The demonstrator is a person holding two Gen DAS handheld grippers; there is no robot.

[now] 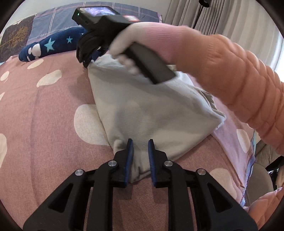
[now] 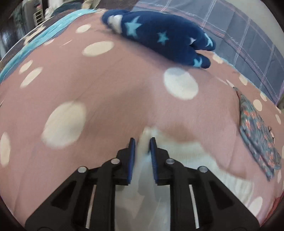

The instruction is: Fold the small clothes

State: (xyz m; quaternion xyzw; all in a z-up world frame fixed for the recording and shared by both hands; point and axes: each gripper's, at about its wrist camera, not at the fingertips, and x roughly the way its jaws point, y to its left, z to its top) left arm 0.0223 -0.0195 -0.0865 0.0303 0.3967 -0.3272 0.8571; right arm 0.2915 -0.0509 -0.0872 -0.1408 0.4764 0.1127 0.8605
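A pale grey-white small garment (image 1: 150, 110) lies on the pink spotted bedspread (image 1: 44, 124). My left gripper (image 1: 140, 144) has its jaws slightly apart around the garment's near corner, with cloth between the pads. My right gripper (image 1: 88, 58) is at the garment's far corner, held by a hand in a pink sleeve. In the right wrist view the right gripper (image 2: 142, 142) has white cloth (image 2: 177, 152) between its narrow-set pads; the picture is blurred.
A navy plush with light blue stars (image 2: 163, 37) lies at the far side of the bed. A folded floral garment (image 2: 257, 131) lies at the right. A checked grey pillow (image 2: 248, 35) is behind. Curtains (image 1: 204, 16) hang beyond the bed.
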